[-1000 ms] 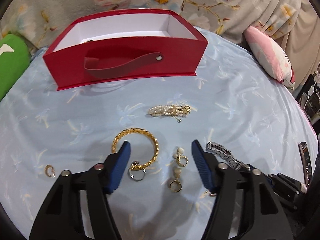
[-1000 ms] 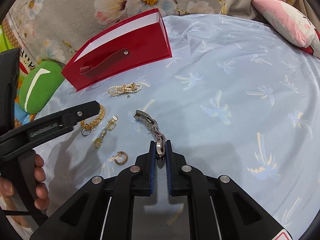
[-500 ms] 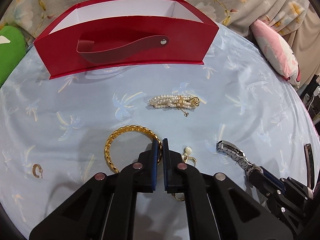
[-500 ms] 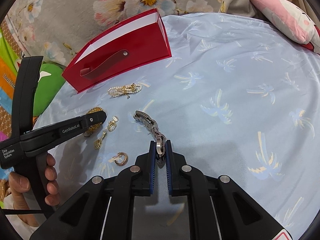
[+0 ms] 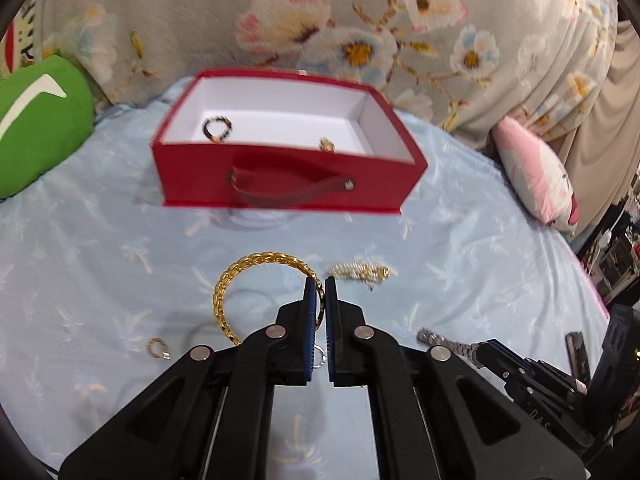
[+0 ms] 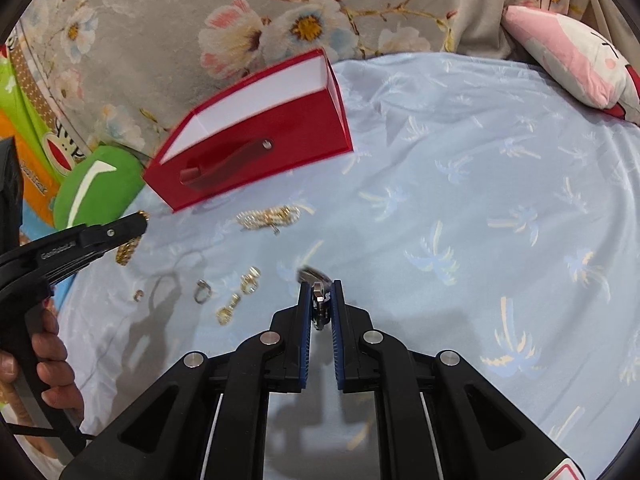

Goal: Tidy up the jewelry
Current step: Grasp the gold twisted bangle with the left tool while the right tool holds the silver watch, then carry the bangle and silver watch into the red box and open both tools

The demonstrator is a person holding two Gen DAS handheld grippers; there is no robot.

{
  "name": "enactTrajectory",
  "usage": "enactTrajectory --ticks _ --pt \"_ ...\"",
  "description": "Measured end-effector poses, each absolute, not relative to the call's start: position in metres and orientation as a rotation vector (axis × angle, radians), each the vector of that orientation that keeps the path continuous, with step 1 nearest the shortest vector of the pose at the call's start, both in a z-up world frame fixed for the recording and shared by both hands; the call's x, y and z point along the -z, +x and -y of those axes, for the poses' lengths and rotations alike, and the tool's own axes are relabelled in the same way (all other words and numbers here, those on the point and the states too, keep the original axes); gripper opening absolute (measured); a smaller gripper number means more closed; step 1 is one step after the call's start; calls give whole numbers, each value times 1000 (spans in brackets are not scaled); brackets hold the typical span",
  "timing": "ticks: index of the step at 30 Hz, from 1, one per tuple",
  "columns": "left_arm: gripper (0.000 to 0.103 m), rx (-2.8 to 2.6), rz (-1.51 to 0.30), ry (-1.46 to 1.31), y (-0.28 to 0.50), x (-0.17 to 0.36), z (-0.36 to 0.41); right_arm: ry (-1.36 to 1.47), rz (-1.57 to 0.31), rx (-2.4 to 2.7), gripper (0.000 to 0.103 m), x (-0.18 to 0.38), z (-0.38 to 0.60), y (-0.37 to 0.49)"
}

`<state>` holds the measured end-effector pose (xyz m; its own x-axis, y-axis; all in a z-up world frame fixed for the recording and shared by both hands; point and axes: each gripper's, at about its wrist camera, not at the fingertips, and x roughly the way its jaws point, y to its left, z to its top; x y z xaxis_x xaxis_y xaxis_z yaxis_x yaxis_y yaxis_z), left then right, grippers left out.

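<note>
My left gripper (image 5: 319, 286) is shut on a gold braided bangle (image 5: 240, 276) and holds it lifted above the blue cloth. My right gripper (image 6: 321, 288) is shut on a silver watch (image 6: 319, 300), raised off the cloth. The red open box (image 5: 280, 176) with white lining stands ahead; it holds a dark bead bracelet (image 5: 217, 127) and a small gold piece (image 5: 327, 145). A pearl bracelet (image 5: 358, 272) lies on the cloth between gripper and box. In the right wrist view the left gripper (image 6: 140, 222) is at the left, near the box (image 6: 256, 152).
Small gold earrings (image 6: 236, 296), a silver ring (image 6: 202, 291) and a small hoop (image 5: 157, 348) lie on the cloth. A green cushion (image 5: 36, 120) sits left of the box, a pink pillow (image 5: 536, 176) at the right. Floral fabric rises behind.
My left gripper closed on the gold bangle and lifted it off the cloth. My right gripper raised the watch, whose band has left the cloth.
</note>
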<state>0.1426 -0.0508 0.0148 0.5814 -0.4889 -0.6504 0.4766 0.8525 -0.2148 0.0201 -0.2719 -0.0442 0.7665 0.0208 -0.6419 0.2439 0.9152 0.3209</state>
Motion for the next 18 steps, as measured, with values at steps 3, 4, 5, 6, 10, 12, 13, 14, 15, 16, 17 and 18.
enactTrajectory --ticks 3,4,5,6,10,12,13,14,15,16,17,18 --pt "3 542 -723 -37 138 -37 32 375 -653 116 8 22 268 17" --pt "3 535 -713 -39 137 -43 26 369 -642 109 8 14 267 16" --pt "3 528 -702 -40 136 -51 19 359 -628 104 8 5 266 15" --pt "3 521 -693 -40 134 -57 13 342 -615 104 8 -4 264 15" --pt "3 505 -658 -29 130 -82 -1 278 -561 103 8 -41 259 17" --pt "3 496 -644 -24 132 -95 -6 251 -536 101 8 -60 257 23" --pt "3 496 -639 -19 134 -100 -7 239 -525 99 8 -68 256 26" --pt "3 489 -630 -16 137 -106 -9 223 -513 95 8 -78 255 32" --pt "3 485 -621 -8 140 -111 -9 211 -502 92 8 -86 254 37" --pt "3 478 -613 0 144 -116 -9 200 -492 90 8 -94 253 43" --pt "3 470 -605 6 150 -122 -9 187 -477 88 8 -104 253 51" --pt "3 468 -602 8 154 -125 -9 181 -468 86 8 -111 253 58"
